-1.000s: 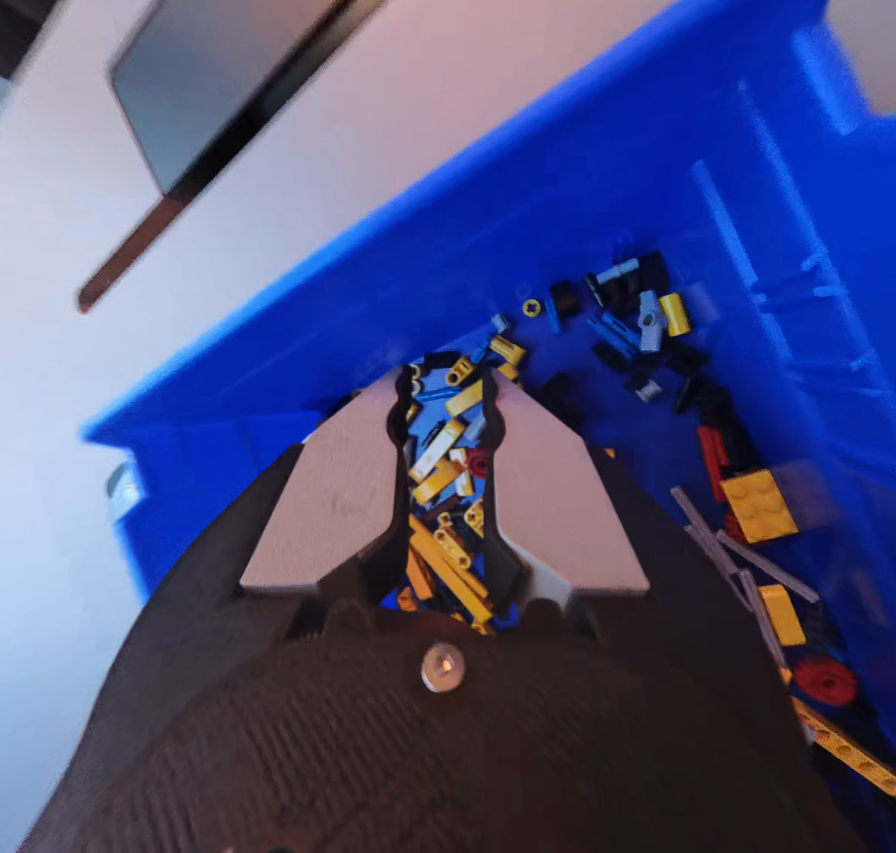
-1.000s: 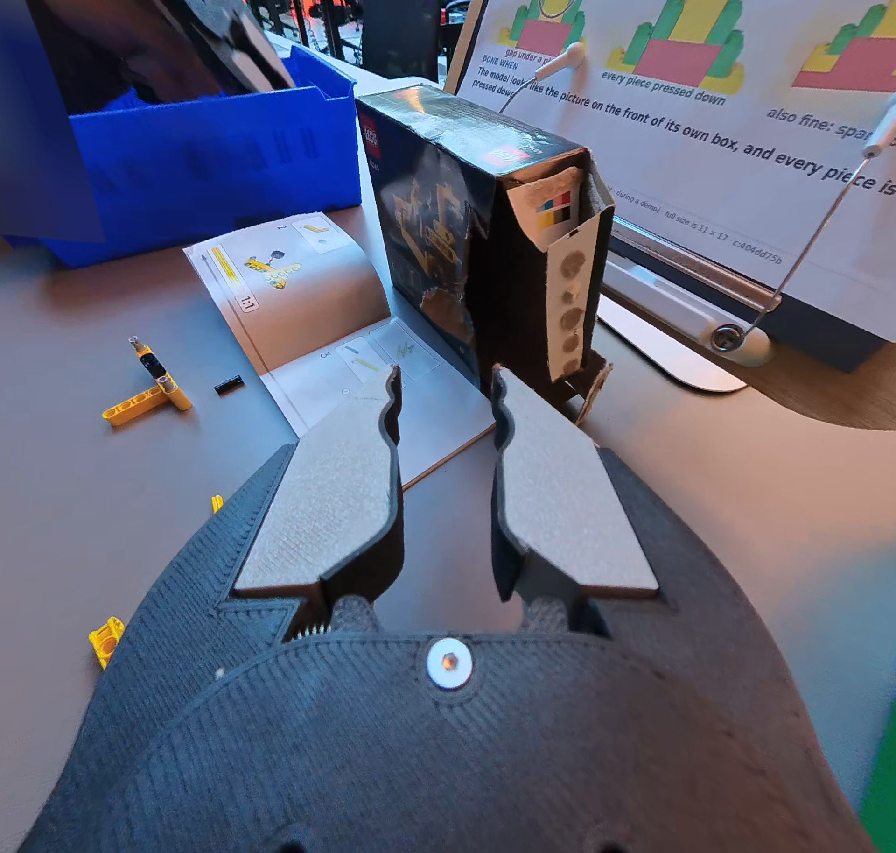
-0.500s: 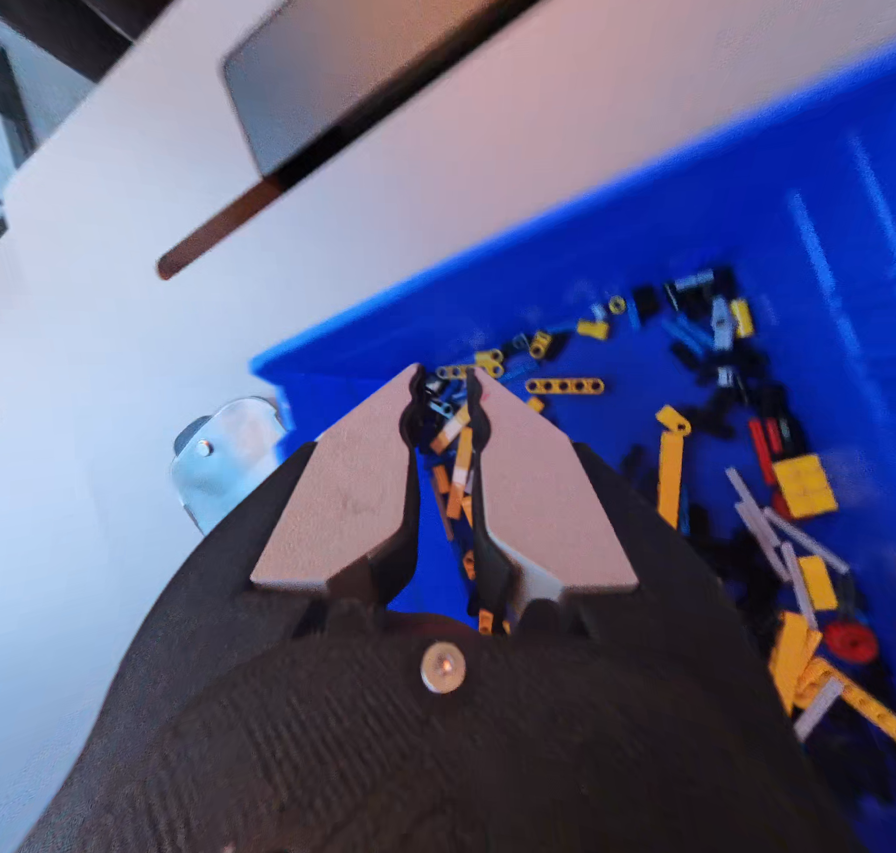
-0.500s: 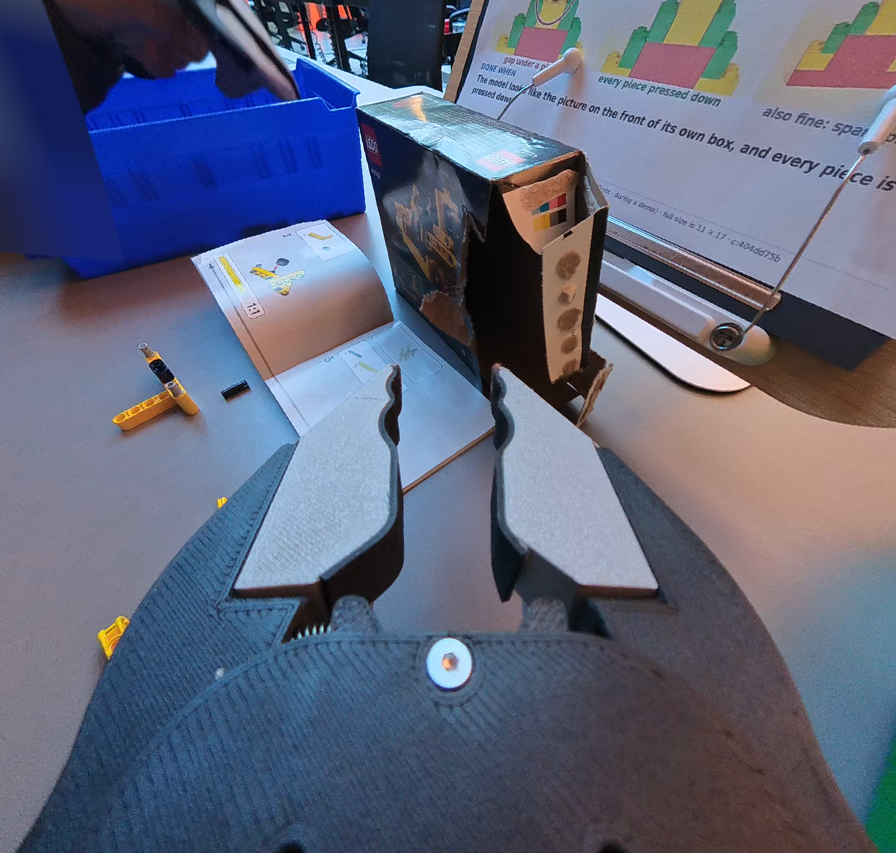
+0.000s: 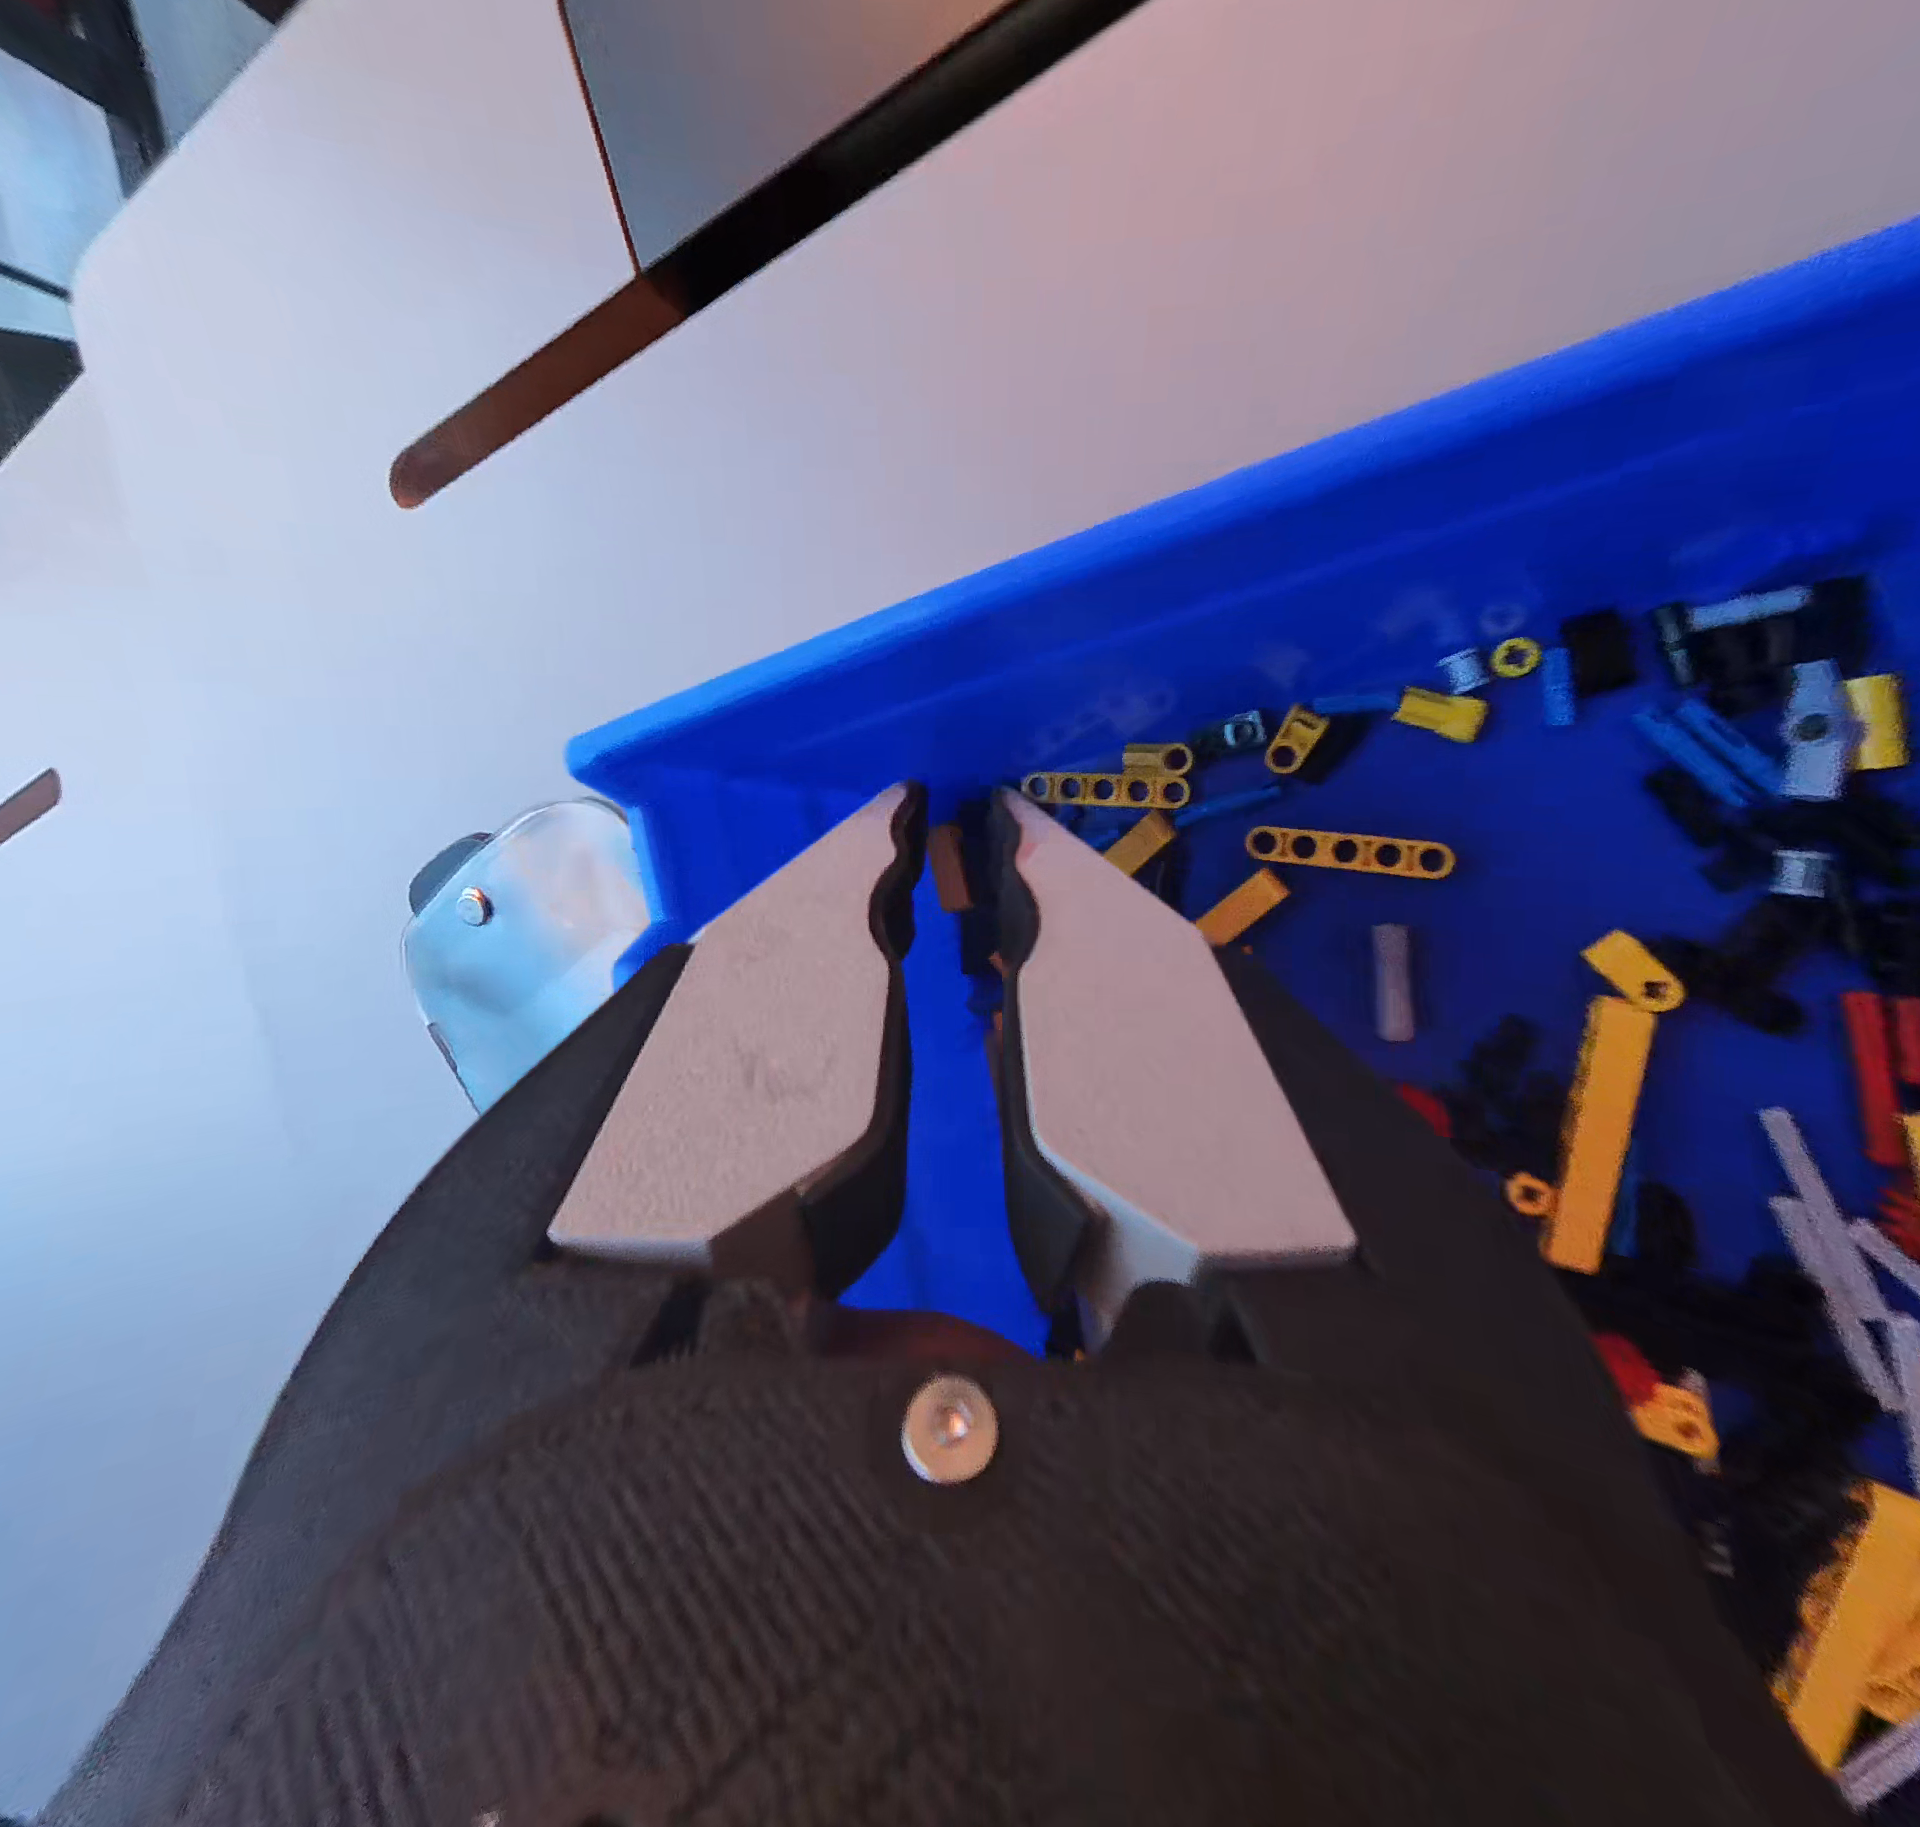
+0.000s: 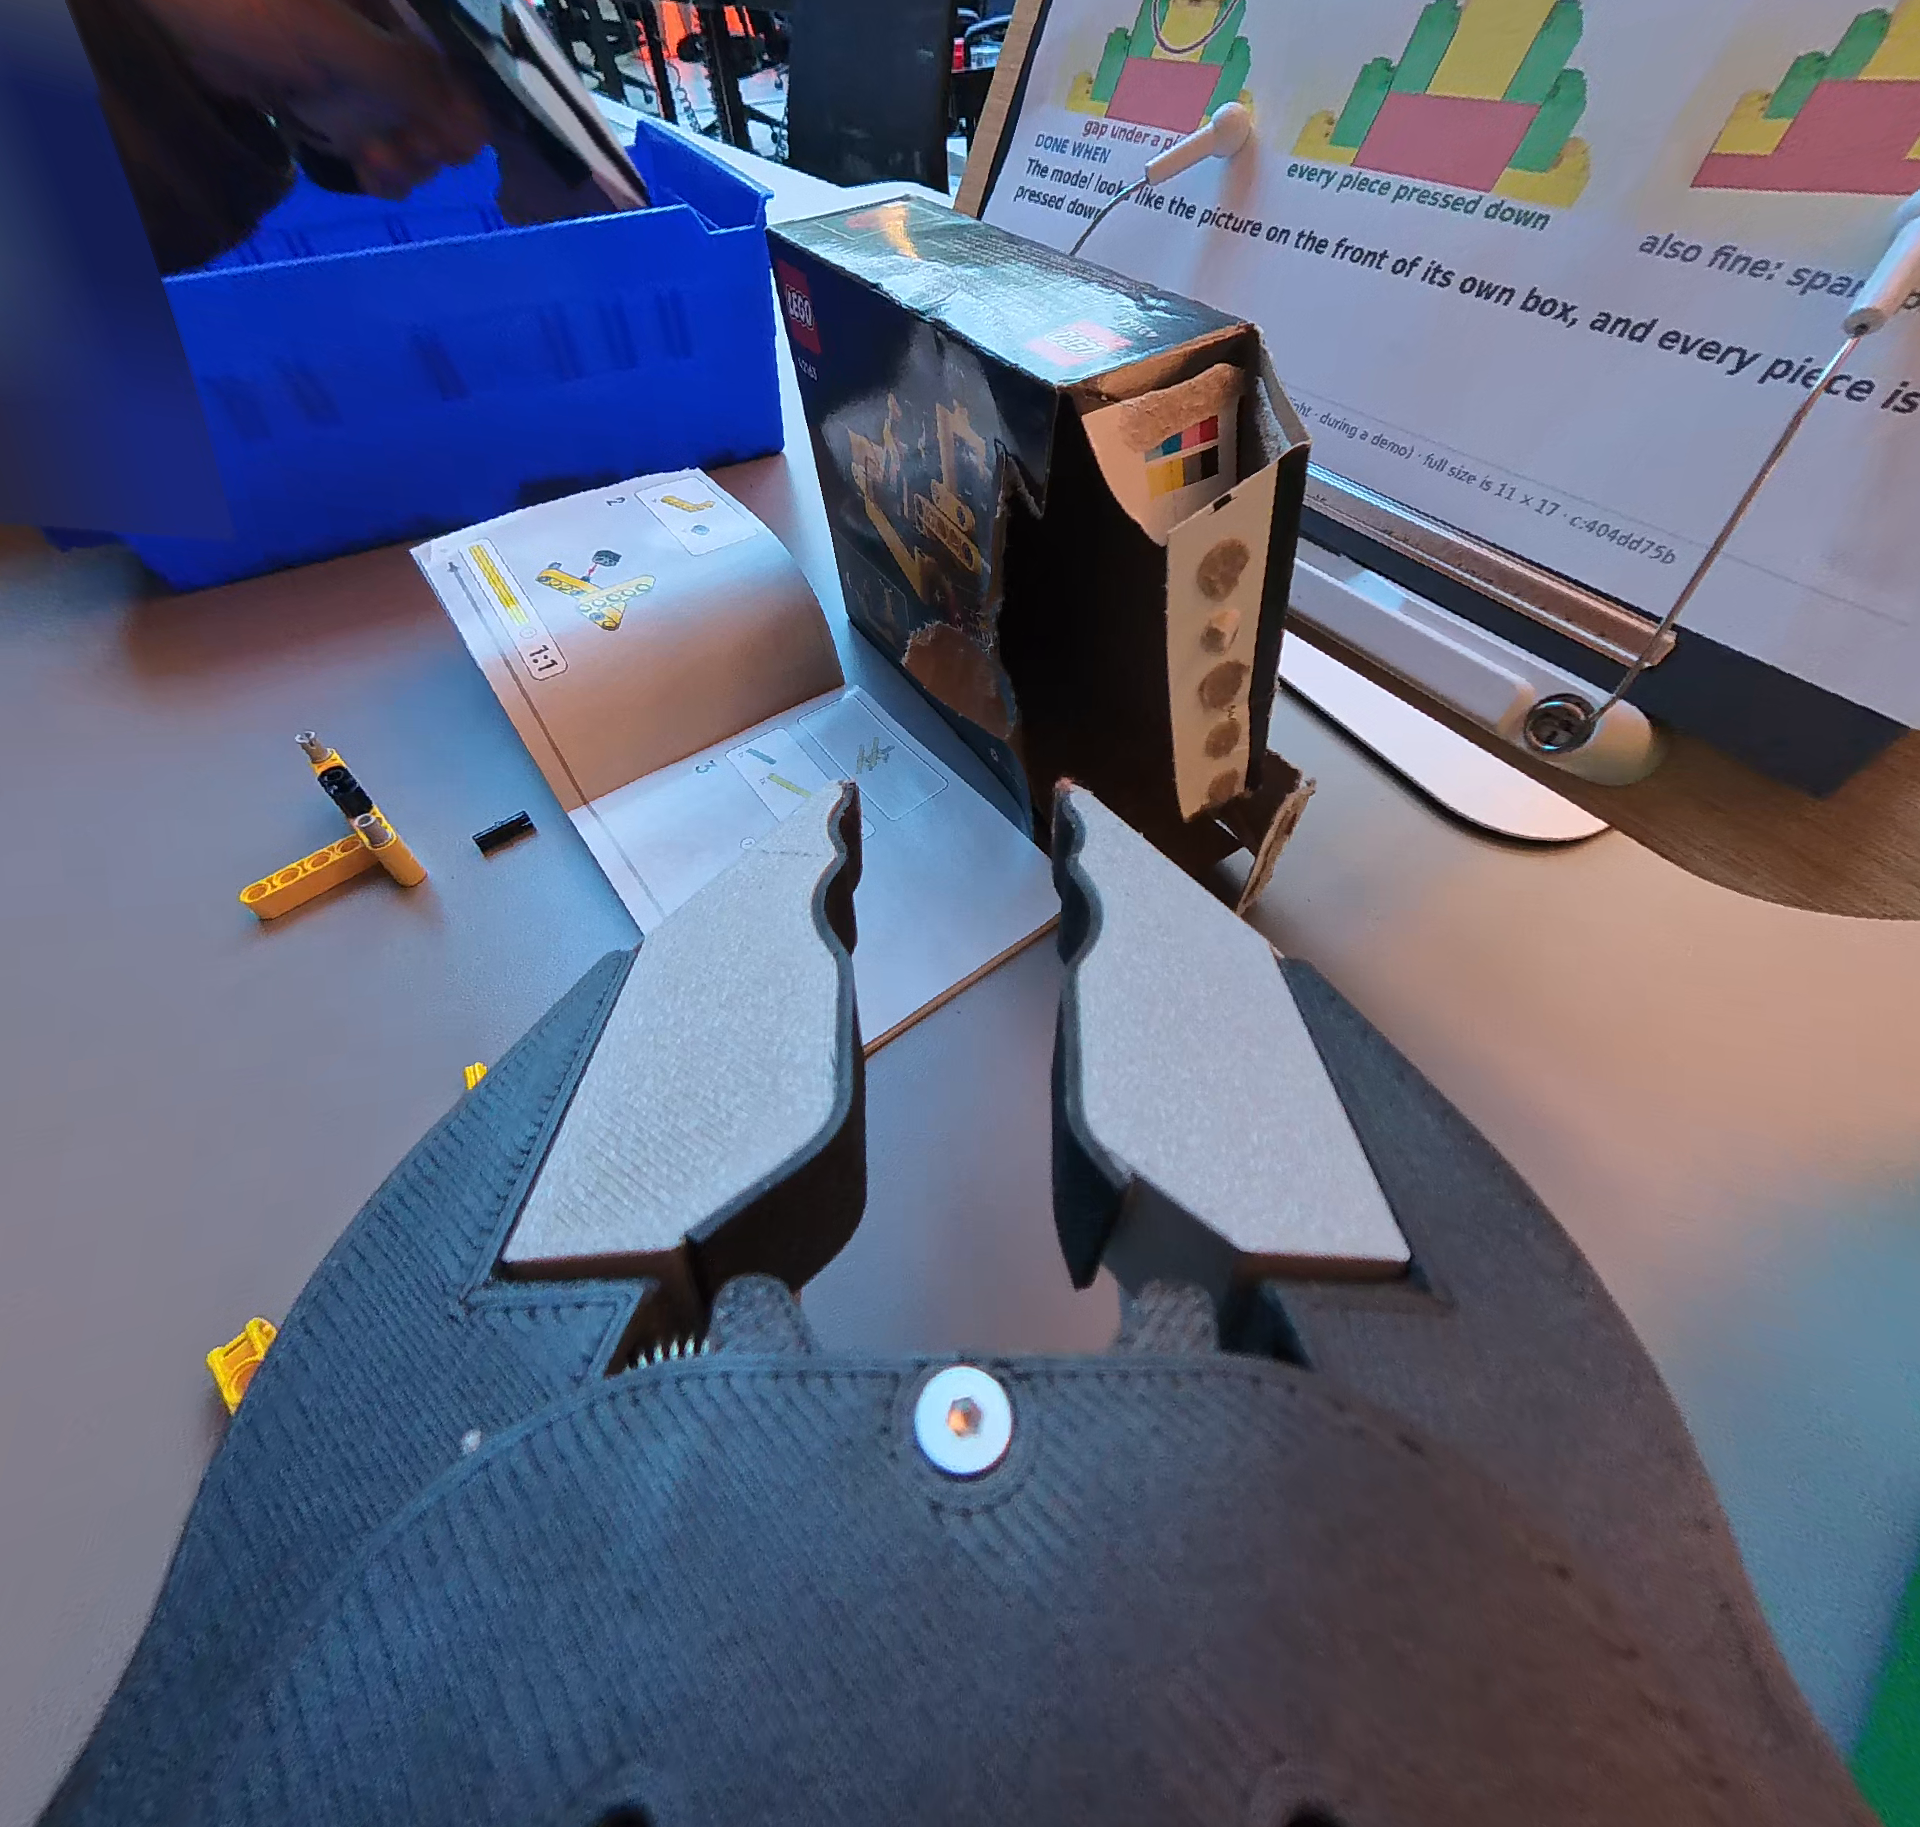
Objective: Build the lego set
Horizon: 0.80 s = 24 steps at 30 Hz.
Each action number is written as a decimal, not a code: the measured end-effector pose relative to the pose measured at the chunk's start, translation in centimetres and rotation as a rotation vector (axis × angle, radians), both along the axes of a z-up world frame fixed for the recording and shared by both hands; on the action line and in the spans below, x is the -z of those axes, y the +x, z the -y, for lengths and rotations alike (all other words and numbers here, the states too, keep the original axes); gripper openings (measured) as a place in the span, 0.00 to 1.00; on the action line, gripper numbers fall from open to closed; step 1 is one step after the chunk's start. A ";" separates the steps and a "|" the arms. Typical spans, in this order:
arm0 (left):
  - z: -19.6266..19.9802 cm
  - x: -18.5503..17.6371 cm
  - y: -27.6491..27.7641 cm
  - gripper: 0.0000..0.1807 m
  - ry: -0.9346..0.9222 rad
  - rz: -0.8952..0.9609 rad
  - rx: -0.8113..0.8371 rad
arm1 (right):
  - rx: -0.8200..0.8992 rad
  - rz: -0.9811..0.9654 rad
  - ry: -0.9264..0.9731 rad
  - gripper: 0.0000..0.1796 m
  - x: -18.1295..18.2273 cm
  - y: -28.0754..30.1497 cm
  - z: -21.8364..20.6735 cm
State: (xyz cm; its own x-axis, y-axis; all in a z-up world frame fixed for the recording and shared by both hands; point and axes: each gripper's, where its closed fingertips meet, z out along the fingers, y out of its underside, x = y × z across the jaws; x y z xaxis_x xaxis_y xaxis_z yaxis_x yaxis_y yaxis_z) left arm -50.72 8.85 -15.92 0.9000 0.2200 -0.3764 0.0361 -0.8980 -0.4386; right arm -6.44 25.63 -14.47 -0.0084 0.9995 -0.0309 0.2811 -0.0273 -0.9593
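Left gripper — held over the near corner of the blue bin; fingers nearly pressed together, a narrow gap left. A small brown-yellow piece is seen in that gap near the tips; whether it is pinched or lies below cannot be told.

Bin contents — loose lego parts: yellow holed beams, a long yellow beam, black, grey, blue and red pieces, scattered across the floor.

Right gripper — held low over the table, fingers spread, nothing between them.

Ahead of it: open booklet, flat on the table; set box, upright, just behind the booklet.

Left of the booklet: yellow sub-assembly, with a black pin beside it. A yellow piece lies near the gripper body.
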 end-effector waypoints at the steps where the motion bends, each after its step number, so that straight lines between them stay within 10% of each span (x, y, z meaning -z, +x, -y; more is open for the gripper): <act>1: 0.2 0.6 -0.2 0.05 -0.019 0.004 -0.007 | 0.000 0.000 0.000 0.19 0.0 0.0 0.0; 9: 2.2 4.6 2.6 0.02 -0.245 0.096 0.097 | -0.002 -0.002 0.004 0.19 0.0 0.0 0.1; 16: 1.4 -3.6 0.8 0.02 0.049 -0.006 -0.014 | -0.003 0.002 0.003 0.19 0.0 0.0 0.1; 24: 1.8 -3.7 0.7 0.03 0.021 -0.031 -0.004 | -0.001 0.004 0.004 0.19 0.1 0.0 0.1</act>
State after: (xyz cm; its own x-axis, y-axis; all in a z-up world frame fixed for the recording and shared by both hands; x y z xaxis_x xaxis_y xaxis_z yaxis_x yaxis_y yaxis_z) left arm -50.06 7.02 -12.24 0.8871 0.2319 -0.3991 0.0259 -0.8883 -0.4585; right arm -6.45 25.58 -14.52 -0.0090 0.9996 -0.0267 0.2846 -0.0230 -0.9584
